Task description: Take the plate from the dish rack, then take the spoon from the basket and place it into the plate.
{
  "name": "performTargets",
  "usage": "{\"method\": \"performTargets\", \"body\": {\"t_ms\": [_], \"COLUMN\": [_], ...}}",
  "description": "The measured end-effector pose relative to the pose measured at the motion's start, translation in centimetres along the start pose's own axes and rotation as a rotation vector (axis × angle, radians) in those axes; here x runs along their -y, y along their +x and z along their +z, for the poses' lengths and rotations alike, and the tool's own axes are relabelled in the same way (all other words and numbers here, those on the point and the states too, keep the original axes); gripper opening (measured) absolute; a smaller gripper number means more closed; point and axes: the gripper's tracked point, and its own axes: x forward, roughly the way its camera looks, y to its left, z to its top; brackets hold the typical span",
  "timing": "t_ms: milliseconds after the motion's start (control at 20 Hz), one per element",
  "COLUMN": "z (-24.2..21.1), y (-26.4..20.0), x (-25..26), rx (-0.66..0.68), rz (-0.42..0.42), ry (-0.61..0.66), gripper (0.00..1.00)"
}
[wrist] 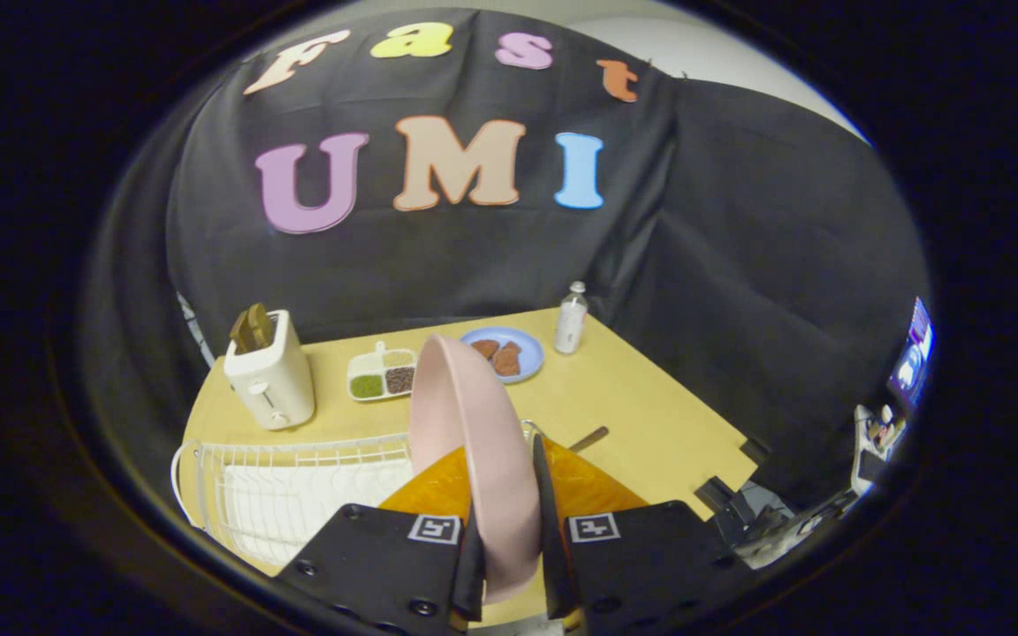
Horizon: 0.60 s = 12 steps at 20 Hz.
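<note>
A pink plate [465,424] stands on edge between my fingers, and my gripper [513,552] is shut on its lower rim. The plate is lifted above the white wire dish rack [297,477], which lies just ahead of the fingers and to their left. A white cloth or mat lies inside the rack. A thin dark handle [588,438], probably the spoon, pokes out on the wooden table [650,415] just right of the plate. The basket that holds it is hidden behind the plate and my fingers.
Beyond the rack stand a white toaster [269,380] with bread in it, a divided dish of grains [383,374], a blue plate with brown food [503,353] and a small bottle [571,318]. The table's right edge drops off towards dark equipment [739,512].
</note>
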Motion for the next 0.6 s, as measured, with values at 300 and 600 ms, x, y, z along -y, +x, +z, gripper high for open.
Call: {"method": "performTargets", "body": {"t_ms": [300, 600], "z": [-4.7, -11.2], "y": [2.2, 4.7], "x": [8.4, 11.5], "rx": [-0.043, -0.124], "rz": [-0.143, -0.179], "ry": [0.14, 0.258], "gripper": [0.3, 0.3]}}
